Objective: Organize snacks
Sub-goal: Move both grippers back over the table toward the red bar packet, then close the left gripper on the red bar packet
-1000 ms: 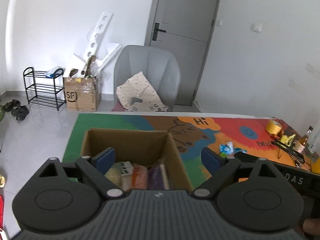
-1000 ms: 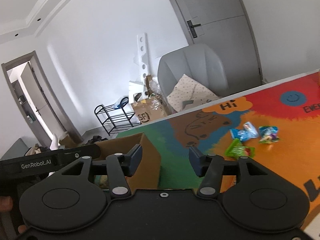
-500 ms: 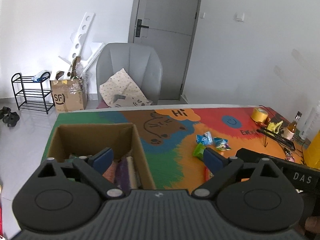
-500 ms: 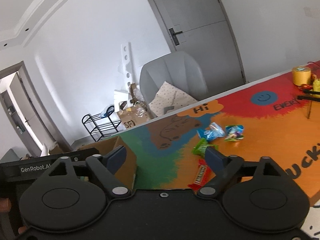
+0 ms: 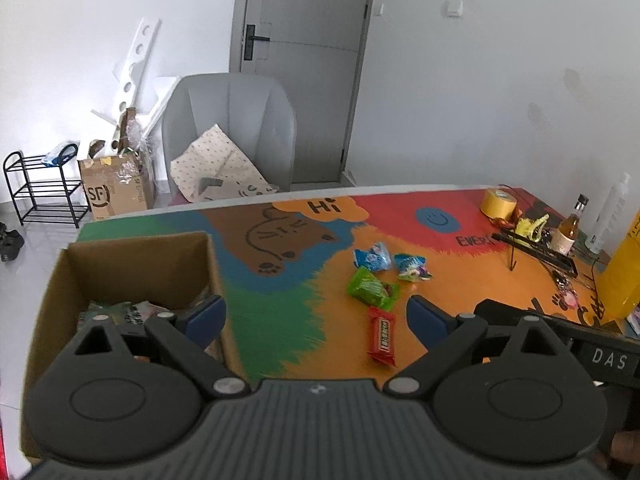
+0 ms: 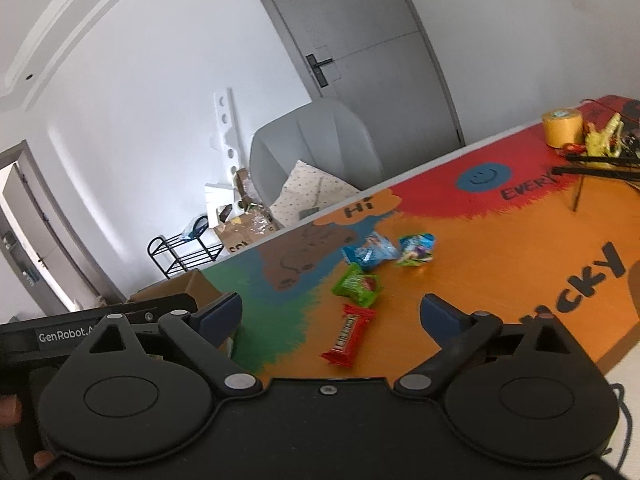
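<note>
A brown cardboard box stands at the table's left end with several snack packs inside; its corner shows in the right wrist view. On the colourful mat lie a red bar, a green pack and two blue packs. My left gripper is open and empty, above the box's right wall. My right gripper is open and empty, just short of the red bar.
A yellow tape roll, a small bottle, a black stand and a yellow container crowd the table's right end. A grey chair stands behind the table's far edge.
Both grippers swung right, away from the box toward the loose snacks. The right gripper's jaws opened wider. The red bar now lies between its fingers.
</note>
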Motion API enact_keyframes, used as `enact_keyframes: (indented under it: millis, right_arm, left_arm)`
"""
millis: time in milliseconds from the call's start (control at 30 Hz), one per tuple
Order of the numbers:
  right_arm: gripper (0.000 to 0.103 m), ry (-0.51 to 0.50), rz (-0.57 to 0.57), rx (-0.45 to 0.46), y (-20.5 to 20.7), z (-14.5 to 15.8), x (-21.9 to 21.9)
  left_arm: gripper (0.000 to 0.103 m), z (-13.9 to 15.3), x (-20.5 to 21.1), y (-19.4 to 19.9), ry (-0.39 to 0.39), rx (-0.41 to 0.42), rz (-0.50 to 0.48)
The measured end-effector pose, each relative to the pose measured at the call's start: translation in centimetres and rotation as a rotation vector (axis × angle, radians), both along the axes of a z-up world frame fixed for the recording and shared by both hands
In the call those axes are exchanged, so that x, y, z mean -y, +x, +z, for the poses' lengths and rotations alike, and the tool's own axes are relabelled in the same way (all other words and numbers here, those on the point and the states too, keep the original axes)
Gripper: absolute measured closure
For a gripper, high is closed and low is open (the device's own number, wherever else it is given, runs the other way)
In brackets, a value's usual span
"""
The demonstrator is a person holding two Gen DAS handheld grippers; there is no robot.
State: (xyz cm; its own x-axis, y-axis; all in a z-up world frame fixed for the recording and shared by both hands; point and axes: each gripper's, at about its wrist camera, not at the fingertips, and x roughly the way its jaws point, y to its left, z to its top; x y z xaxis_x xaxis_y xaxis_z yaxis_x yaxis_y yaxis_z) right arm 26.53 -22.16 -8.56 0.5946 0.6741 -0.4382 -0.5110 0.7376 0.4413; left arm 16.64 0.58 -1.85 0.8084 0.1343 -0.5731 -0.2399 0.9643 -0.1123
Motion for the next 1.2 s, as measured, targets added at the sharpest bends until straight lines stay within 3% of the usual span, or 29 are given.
enact_keyframes:
  millis: [567, 1200]
  right_arm:
    - [0.006, 0.030, -0.061, -0.053, 2.6, -2.6, 3.2]
    - [0.010, 0.036, -0.066, -0.136, 6.3, -6.1, 4.0]
  left_arm:
    - [0.009, -2.1, 3.4, 4.1, 0.011, -0.053, -0.082]
    - [0.035, -7.0, 5.7, 9.9, 0.043, -0.217, -0.149]
